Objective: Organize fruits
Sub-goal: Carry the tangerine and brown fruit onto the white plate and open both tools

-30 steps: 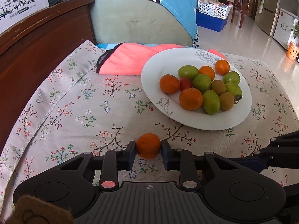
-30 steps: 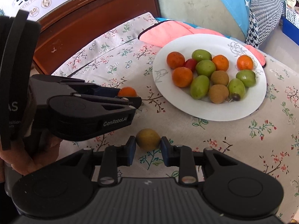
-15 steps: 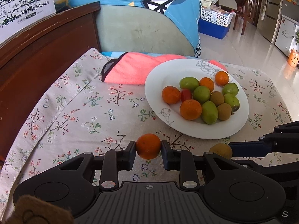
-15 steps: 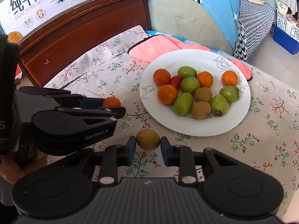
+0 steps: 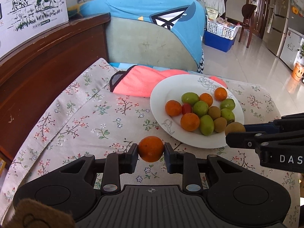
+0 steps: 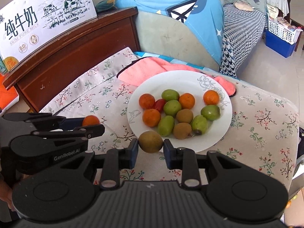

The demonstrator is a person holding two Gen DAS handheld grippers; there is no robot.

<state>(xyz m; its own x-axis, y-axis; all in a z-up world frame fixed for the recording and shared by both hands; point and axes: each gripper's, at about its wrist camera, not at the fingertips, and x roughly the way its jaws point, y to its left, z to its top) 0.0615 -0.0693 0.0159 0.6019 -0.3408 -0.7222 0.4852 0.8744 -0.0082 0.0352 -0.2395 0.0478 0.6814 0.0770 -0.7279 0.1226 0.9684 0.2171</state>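
White plate (image 6: 224, 133): 4 oranges, 5 green fruits, 2 kiwis, 1 tomato. Beside the plate: left gripper (image 5: 151, 150) clenching orange (image 5: 150, 148); right gripper (image 6: 150, 144) clenching kiwi (image 6: 150, 141).

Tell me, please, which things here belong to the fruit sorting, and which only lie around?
Belong to the job:
- orange in the left gripper
- brown kiwi in the right gripper
- white plate with the fruit pile

Only lying around:
- pink towel behind the plate
- milk carton on the wooden headboard
- blue cloth on the sofa
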